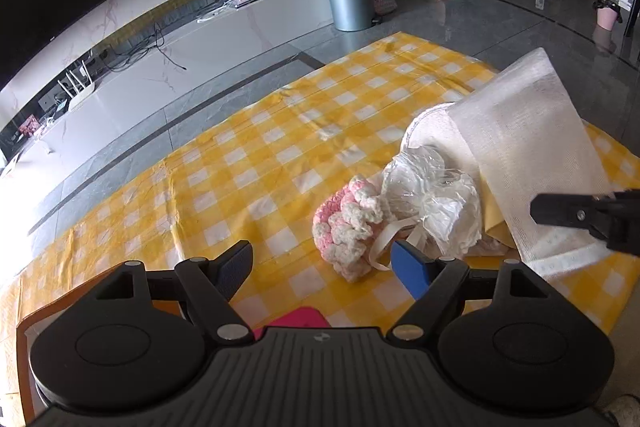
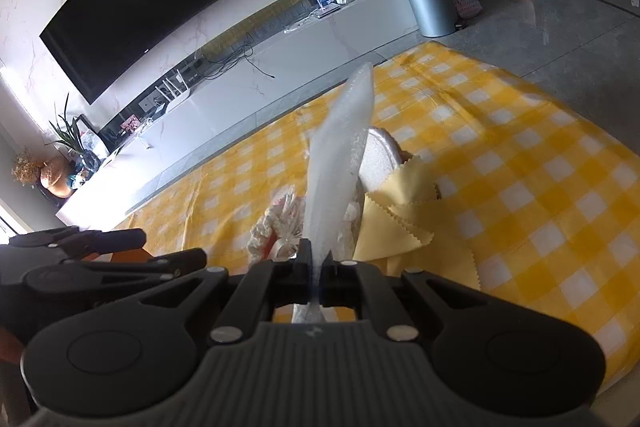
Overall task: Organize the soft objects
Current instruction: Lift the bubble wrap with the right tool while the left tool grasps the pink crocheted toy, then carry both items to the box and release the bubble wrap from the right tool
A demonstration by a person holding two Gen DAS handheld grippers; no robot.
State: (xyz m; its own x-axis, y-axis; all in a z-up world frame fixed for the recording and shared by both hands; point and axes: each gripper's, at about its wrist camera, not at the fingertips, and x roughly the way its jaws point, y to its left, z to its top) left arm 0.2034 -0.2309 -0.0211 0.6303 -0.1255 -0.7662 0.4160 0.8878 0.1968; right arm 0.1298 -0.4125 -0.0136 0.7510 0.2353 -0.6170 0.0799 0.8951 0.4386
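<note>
Two grippers on show: the right gripper [image 2: 316, 267] is clamped tight on a white mesh cloth [image 2: 340, 163], lifting it up the middle of the frame, clear of the yellow checked tablecloth [image 2: 520, 167]. The left gripper [image 1: 322, 263] hangs released, jaws wide, lower centre, just short of the pink-and-white crocheted piece [image 1: 348, 223] and crumpled plastic bag [image 1: 436, 199].

Woven white cloth [image 1: 532, 155], crinkly glossy plastic bag [image 1: 432, 195], chunky crochet yarn [image 1: 348, 227].
</note>
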